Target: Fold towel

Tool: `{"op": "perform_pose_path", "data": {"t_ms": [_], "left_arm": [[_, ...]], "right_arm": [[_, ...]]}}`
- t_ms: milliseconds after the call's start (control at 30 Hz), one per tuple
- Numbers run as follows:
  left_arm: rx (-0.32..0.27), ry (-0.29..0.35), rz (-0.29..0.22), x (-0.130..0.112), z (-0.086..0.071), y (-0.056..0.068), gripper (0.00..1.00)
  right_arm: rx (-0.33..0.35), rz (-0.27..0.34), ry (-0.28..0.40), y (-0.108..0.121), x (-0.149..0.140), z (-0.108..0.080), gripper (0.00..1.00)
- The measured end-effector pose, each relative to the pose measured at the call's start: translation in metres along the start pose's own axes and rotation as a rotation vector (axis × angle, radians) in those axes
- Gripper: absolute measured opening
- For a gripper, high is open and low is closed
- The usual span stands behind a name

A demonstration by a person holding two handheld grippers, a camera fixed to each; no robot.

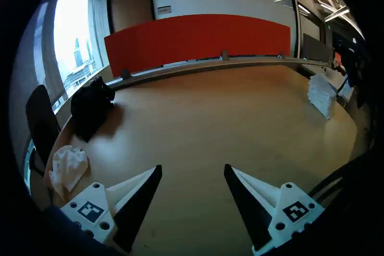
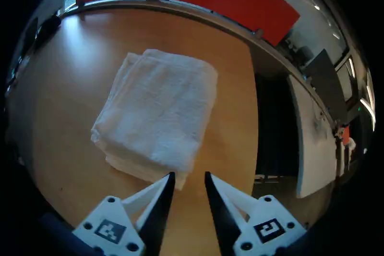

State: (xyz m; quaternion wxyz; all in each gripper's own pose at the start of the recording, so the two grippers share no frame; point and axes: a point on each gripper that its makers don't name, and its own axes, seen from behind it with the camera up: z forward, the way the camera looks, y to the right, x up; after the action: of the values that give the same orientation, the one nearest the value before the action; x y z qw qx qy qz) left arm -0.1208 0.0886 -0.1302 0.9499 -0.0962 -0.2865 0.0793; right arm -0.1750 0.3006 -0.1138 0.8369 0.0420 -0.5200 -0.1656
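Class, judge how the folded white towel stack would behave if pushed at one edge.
The folded towel stack looks soft and layered, so layers would probably shear or bunch. Lying flat on the table, it seems unlikely to roll.

Left gripper (image 1: 192,166) hovers low over the wooden table (image 1: 216,112), fingers spread wide, bare tabletop between the tips. Far left, a crumpled white towel (image 1: 67,167) sits right at the table's edge, with a black bag (image 1: 91,107) slumped a little beyond it. A dark chair (image 1: 41,116) stands just off that side, below the bright window (image 1: 74,44). Over on the right, a stack of folded white towels (image 1: 322,95). A red partition (image 1: 192,40) runs along the far edge.
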Motion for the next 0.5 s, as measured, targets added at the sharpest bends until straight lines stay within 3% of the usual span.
{"op": "perform_pose_path", "data": {"t_ms": [133,167,500], "left_arm": [[-0.002,0.002,0.0,0.002,0.001,0.001,0.96],[-0.003,0.003,0.0,0.002,0.001,0.001,0.96],[-0.005,0.007,-0.002,0.005,0.002,0.0,0.96]], "right_arm": [[0.007,0.008,0.014,-0.004,0.003,-0.002,0.94],[0.011,0.011,0.016,-0.005,0.004,-0.002,0.97],[0.012,0.026,0.042,-0.011,0.014,-0.005,1.0]]}}
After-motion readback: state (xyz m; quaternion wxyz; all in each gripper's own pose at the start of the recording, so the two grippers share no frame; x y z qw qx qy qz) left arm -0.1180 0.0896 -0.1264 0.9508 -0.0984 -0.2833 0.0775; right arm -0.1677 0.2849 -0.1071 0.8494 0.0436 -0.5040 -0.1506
